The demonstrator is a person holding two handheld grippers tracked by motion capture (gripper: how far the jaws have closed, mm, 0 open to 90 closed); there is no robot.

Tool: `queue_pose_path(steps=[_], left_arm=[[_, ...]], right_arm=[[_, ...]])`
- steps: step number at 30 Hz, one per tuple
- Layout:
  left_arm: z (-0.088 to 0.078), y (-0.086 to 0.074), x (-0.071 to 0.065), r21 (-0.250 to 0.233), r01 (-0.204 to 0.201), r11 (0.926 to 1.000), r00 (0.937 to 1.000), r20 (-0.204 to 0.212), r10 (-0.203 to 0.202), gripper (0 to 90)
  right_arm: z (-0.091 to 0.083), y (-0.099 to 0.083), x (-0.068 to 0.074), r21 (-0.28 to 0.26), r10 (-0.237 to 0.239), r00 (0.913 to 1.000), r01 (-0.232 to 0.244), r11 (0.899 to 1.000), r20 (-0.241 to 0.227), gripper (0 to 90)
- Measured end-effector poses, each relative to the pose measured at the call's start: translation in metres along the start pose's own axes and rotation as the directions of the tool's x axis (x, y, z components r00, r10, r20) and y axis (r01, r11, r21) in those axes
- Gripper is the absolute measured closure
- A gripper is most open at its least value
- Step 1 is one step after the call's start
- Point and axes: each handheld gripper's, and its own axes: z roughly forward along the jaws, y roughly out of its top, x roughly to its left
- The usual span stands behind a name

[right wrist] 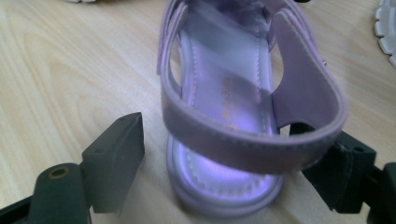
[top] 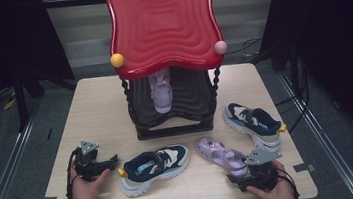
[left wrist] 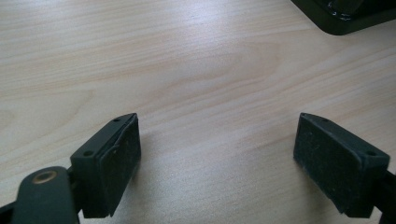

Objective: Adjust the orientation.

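Note:
A purple sandal (top: 218, 154) lies on the table at the front right, its heel toward me. My right gripper (top: 238, 170) stands open around that heel. In the right gripper view the sandal (right wrist: 224, 93) has its heel strap between the jaws of the gripper (right wrist: 238, 135); the left pad (right wrist: 119, 158) stands apart from it and the right one sits close by the strap. A matching purple sandal (top: 161, 92) rests on the rack's lower shelf. At the front left, my left gripper (top: 111, 161) (left wrist: 217, 121) is open over bare wood.
A rack with a red wavy top (top: 163, 25) and a black lower shelf (top: 186, 111) stands at the back centre of the wooden table (top: 100, 113). One navy sneaker (top: 154, 167) lies front centre, another (top: 253, 123) to the right. The rack's base corner (left wrist: 345, 18) is in the left gripper view.

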Motion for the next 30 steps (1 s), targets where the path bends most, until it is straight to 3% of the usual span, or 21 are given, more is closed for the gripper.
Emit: queue_pose_path(steps=[10, 14, 20, 30], left_arm=[[0.0001, 0.0, 0.0, 0.0, 0.0, 1.0, 1.0, 0.0, 0.0, 14.7], [0.0001, 0.0, 0.0, 0.0, 0.0, 1.0, 1.0, 0.0, 0.0, 14.7], [0.0001, 0.0, 0.0, 0.0, 0.0, 1.0, 1.0, 0.0, 0.0, 14.7], [0.0001, 0.0, 0.0, -0.001, 0.001, 1.0, 1.0, 0.0, -0.001, 14.7]], right_arm=[[0.0096, 0.0072, -0.0055, 0.02, 0.037, 0.9993, -0.037, 0.999, -0.009, 21.2], [0.0102, 0.0077, -0.0073, 0.004, 0.046, 0.999, -0.046, 0.999, 0.0, 31.8], [0.0087, 0.0068, -0.0062, -0.002, 0.044, 0.999, -0.044, 0.999, 0.007, 35.2], [0.0063, 0.0052, -0.0021, -0.001, 0.038, 0.9993, -0.038, 0.999, 0.006, 33.5]])
